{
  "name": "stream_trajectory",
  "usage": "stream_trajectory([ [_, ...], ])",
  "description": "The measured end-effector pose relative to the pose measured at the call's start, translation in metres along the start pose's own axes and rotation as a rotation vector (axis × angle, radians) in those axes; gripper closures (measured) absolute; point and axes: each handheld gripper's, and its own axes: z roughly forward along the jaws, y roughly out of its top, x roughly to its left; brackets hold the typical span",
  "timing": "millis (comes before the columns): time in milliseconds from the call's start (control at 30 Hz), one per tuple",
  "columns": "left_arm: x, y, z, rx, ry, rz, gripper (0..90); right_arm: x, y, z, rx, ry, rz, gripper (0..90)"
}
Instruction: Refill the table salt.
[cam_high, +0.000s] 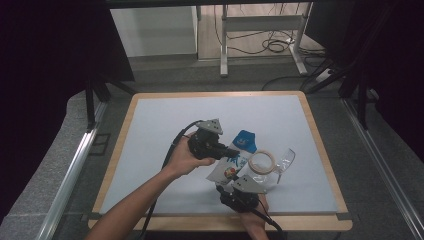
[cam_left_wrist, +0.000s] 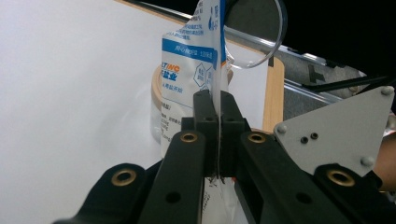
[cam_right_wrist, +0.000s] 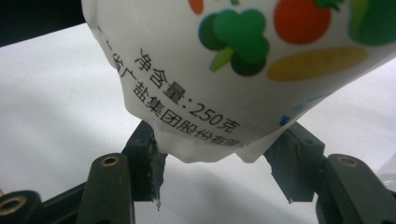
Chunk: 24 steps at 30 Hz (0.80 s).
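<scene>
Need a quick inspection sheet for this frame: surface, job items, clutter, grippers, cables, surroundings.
Surface: pale grey table top with a wood edge, bare apart from the work cluster.
Job's things: white and blue salt pouch, held off the surface between both grippers; printed vegetables on its lower end.
Clutter: tape roll and clear glass right beside the pouch.
Grippers: left gripper shut on the pouch's thin edge. right gripper has its pads pressing both sides of the pouch's bottom end.
Cables: black cable trails from the left gripper along the forearm; more cables on the floor beyond.
Surroundings: black curtains on both sides, a desk frame behind.
</scene>
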Motion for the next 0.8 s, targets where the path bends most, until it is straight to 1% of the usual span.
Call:
stream_trajectory([
  [67, 0.0, 0.0, -0.001, 0.004, -0.002, 0.003, 90.0, 0.0, 0.0, -0.001, -0.013, 0.017, 0.006, 43.0],
  [167, 0.001, 0.0, -0.002, 0.015, -0.002, 0.01, 90.0, 0.001, -0.002, -0.003, -0.025, 0.029, 0.001, 43.0],
  [200, 0.002, 0.0, -0.003, 0.023, 0.0, 0.022, 90.0, 0.001, -0.003, -0.004, -0.025, 0.035, 0.003, 43.0],
  [267, 0.003, 0.0, -0.004, 0.022, 0.001, 0.025, 90.0, 0.001, -0.003, -0.006, -0.024, 0.042, -0.003, 43.0],
  [333, 0.004, 0.001, -0.004, 0.018, 0.003, 0.022, 90.0, 0.0, -0.003, -0.007, -0.028, 0.04, -0.006, 42.9],
  [367, 0.004, 0.001, -0.003, 0.011, -0.001, 0.014, 90.0, 0.0, -0.002, -0.008, -0.028, 0.038, -0.004, 43.0],
  [433, 0.005, 0.003, -0.003, 0.019, 0.0, 0.022, 90.0, -0.001, -0.002, -0.008, -0.032, 0.032, -0.01, 43.0],
  [467, 0.004, 0.003, -0.002, 0.013, -0.002, 0.014, 90.0, -0.001, -0.002, -0.008, -0.032, 0.03, -0.009, 43.0],
  [500, 0.005, 0.004, -0.001, 0.025, 0.0, 0.027, 90.0, -0.001, -0.002, -0.008, -0.03, 0.029, -0.008, 43.0],
  [533, 0.004, 0.005, 0.0, 0.02, -0.001, 0.022, 90.0, -0.002, -0.001, -0.008, -0.021, 0.026, -0.01, 43.0],
  [567, 0.003, 0.006, 0.002, 0.028, 0.0, 0.03, 90.0, -0.001, -0.001, -0.008, -0.017, 0.019, -0.01, 43.1],
  [667, 0.002, 0.008, 0.006, 0.036, -0.006, 0.038, 90.0, 0.001, 0.0, -0.007, 0.006, -0.01, -0.016, 44.7],
  [800, 0.0, 0.012, 0.012, 0.058, -0.006, 0.057, 90.0, 0.003, 0.001, -0.007, 0.016, -0.013, 0.0, 46.5],
])
